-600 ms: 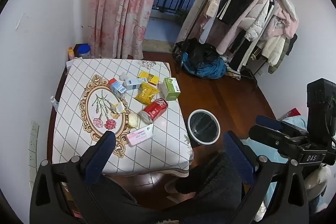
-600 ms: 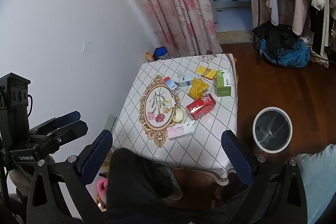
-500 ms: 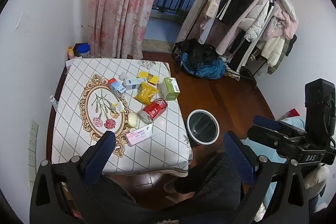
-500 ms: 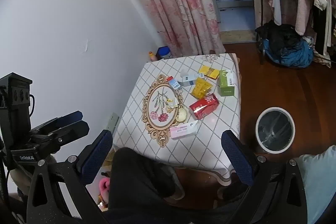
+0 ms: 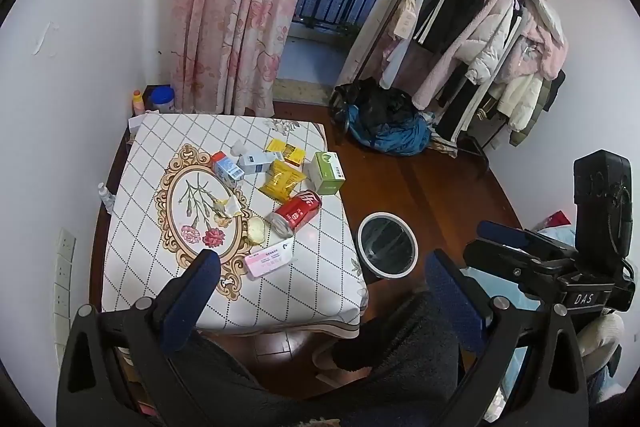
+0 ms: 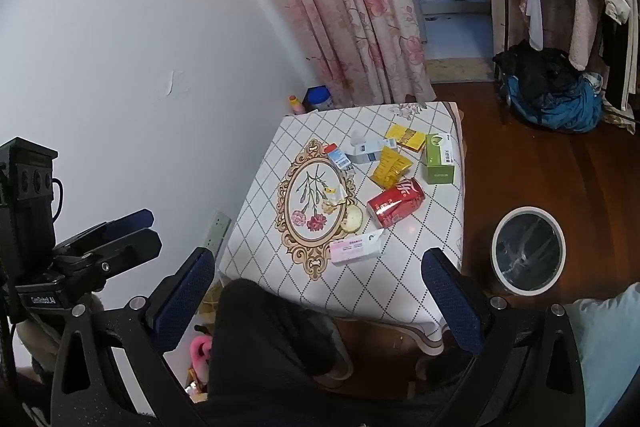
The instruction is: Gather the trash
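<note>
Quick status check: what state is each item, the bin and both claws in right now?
Left claw: open, empty.
Right claw: open, empty.
Red can: on its side.
Green box: closed, lying flat.
Pink box: lying flat.
Yellow packet: crumpled.
Trash bin: lined, lidless, on the floor.

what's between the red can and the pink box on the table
Only bare tablecloth lies between the red can and the pink box; the round pale piece sits just left of that gap. The right wrist view shows it best.
</note>
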The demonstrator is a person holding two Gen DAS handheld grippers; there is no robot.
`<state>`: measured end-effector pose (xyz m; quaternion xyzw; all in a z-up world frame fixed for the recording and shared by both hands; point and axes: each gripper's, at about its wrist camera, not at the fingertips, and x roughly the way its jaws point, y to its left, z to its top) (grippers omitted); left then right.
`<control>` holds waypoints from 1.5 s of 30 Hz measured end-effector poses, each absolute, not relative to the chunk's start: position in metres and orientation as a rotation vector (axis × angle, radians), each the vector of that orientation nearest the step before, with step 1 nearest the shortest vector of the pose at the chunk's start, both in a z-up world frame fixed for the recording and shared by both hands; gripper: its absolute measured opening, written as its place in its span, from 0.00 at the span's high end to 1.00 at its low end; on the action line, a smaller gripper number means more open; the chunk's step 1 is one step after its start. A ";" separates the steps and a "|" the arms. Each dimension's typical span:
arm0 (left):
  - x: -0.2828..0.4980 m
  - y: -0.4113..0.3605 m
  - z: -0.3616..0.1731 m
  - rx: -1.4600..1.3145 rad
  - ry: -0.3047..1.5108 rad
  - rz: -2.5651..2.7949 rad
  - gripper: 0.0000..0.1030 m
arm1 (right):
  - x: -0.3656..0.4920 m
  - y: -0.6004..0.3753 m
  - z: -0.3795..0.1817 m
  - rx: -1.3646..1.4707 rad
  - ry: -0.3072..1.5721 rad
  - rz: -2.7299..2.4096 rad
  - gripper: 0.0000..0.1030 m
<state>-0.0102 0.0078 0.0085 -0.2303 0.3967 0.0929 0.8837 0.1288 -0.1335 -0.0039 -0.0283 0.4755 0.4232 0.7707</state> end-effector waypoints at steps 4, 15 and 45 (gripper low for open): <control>-0.009 0.011 0.009 -0.482 0.825 0.197 0.00 | 0.129 -0.130 -0.006 -0.066 1.030 0.917 0.00; -0.016 0.018 0.018 -0.477 0.823 0.201 0.00 | 0.128 -0.125 -0.004 -0.074 1.024 0.919 0.00; -0.016 0.015 0.010 -0.470 0.820 0.199 0.00 | 0.128 -0.129 0.005 -0.081 1.012 0.915 0.00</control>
